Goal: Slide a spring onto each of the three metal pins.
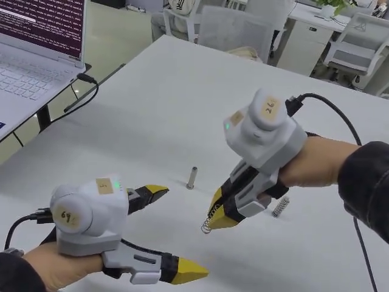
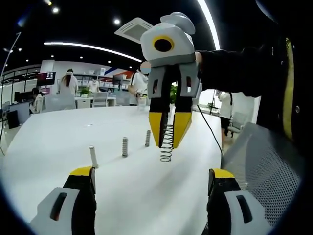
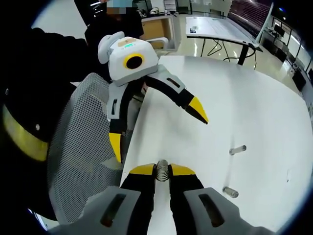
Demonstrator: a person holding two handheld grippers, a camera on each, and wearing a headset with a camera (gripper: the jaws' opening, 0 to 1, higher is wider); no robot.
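Partly, jaws of the right gripper (image 1: 217,214) hide the spring (image 1: 206,226) they clamp

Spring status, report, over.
Right gripper shut on spring, upright. Left gripper open. One metal pin bare, nothing blocking it.

Bare pin (image 1: 192,177) upright on table (image 1: 182,91). Just right of pin and nearer, right gripper (image 1: 215,217) clamping spring (image 1: 206,224); farther right, sprung pin (image 1: 280,207). Nearer and left, left gripper (image 1: 183,231); far behind-left, laptop (image 1: 36,36).
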